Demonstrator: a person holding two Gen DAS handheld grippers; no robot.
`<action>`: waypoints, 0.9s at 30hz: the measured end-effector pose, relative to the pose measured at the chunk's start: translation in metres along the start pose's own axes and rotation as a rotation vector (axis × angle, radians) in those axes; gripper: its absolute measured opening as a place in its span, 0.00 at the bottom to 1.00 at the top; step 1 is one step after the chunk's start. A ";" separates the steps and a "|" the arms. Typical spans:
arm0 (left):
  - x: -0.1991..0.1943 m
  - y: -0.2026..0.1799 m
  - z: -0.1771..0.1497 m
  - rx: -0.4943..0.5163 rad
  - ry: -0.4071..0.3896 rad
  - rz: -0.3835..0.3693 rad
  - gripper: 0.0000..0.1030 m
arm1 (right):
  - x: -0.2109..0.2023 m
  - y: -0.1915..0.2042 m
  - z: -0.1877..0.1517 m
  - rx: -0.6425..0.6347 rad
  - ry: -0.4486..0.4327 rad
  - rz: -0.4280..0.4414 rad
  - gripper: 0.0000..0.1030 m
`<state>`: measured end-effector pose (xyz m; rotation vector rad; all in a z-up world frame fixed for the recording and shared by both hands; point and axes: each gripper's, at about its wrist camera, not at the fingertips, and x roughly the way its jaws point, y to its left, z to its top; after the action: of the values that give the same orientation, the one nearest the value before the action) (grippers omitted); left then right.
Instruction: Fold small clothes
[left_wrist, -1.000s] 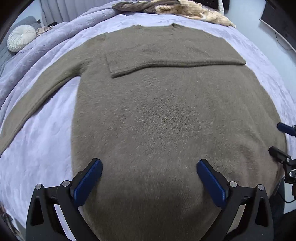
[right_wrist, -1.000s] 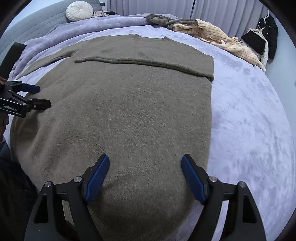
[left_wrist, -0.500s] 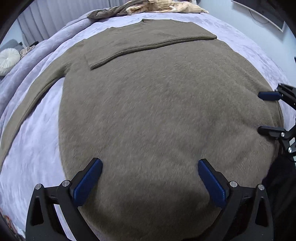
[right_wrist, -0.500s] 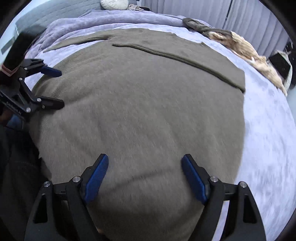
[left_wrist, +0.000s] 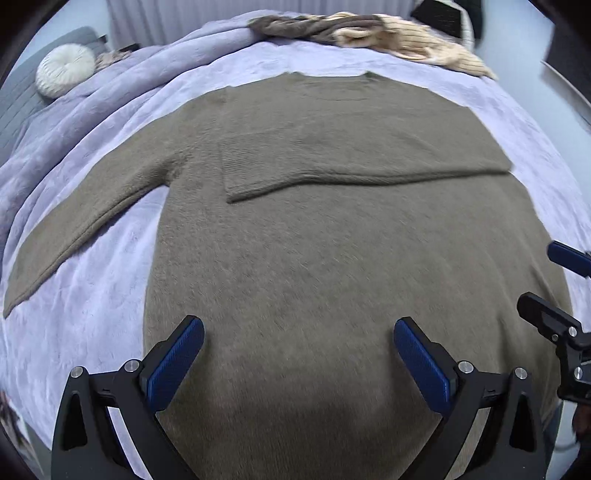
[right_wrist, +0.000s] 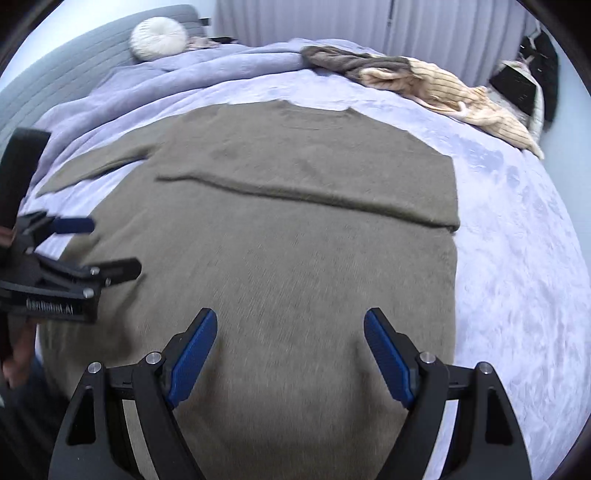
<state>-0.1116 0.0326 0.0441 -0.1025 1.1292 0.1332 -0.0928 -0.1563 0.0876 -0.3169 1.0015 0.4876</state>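
- An olive-brown knit sweater (left_wrist: 314, 240) is seen laid flat on a lavender bedspread (left_wrist: 92, 295), hem end toward the cameras, neckline (left_wrist: 332, 79) at the far end.
- Fabric is fuzzy and uniform in colour; no pattern is seen. Ribbing can be made out at the cuff (left_wrist: 240, 162) of the folded sleeve.
- One sleeve is folded across the chest, lying as a band (right_wrist: 314, 184) from the sweater's right edge to approx. mid-chest; its lower edge is marked by a raised crease.
- The other sleeve (left_wrist: 81, 229) is stretched out to the left over the bedspread, angled down toward the near side, not folded.
- The body is spread w/o big wrinkles; the right side edge (right_wrist: 454, 258) runs straight.
- Left gripper (left_wrist: 295, 362) is held over the hem area, blue pads (left_wrist: 177, 362) spread wide, nothing between them.
- Right gripper (right_wrist: 288, 354) is likewise over the near part of the sweater, pads (right_wrist: 388, 358) wide apart, nothing held.
- Contact w/ the fabric can't be told from either view.
- At the far end of the bed a round white cushion (right_wrist: 159, 38) and a heap of brown and cream clothes (right_wrist: 424, 85) are seen, well apart from the sweater.
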 end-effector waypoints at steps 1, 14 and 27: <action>0.001 0.000 0.003 -0.012 0.000 0.011 1.00 | 0.004 0.000 0.005 0.021 0.008 -0.009 0.82; 0.053 0.003 0.035 -0.059 0.062 -0.015 1.00 | 0.051 0.006 0.019 0.056 0.114 -0.024 0.82; 0.031 0.018 0.016 -0.084 0.022 -0.073 1.00 | 0.024 -0.021 -0.004 0.131 0.127 -0.002 0.83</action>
<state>-0.0873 0.0542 0.0228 -0.2200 1.1401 0.1148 -0.0743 -0.1702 0.0655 -0.2344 1.1513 0.4014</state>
